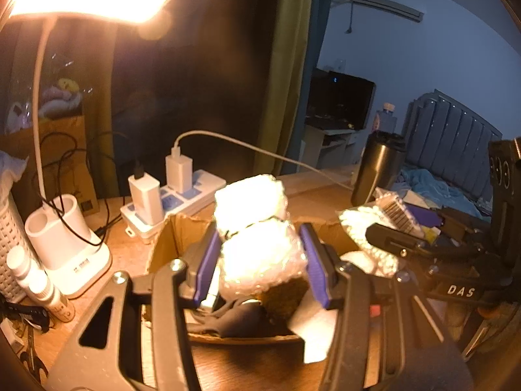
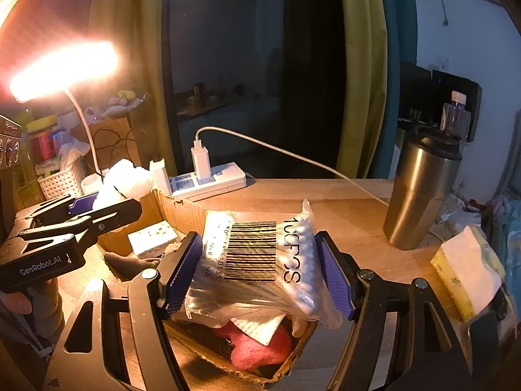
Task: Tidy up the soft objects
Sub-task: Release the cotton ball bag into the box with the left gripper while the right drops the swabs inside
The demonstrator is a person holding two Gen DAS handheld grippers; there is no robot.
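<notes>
Left gripper (image 1: 260,260) held bubble wrap (image 1: 257,228), right gripper (image 2: 260,273) a swab pack (image 2: 260,257), both directly above the open box (image 2: 182,211)

I see a wooden desk (image 2: 351,215) lit by a lamp. On it sit an open cardboard box (image 2: 182,210), a white power strip (image 2: 211,184) behind the box, a steel tumbler (image 2: 420,195) at right, a white lamp base (image 1: 70,244) and small bottles (image 1: 39,285) at left.
</notes>
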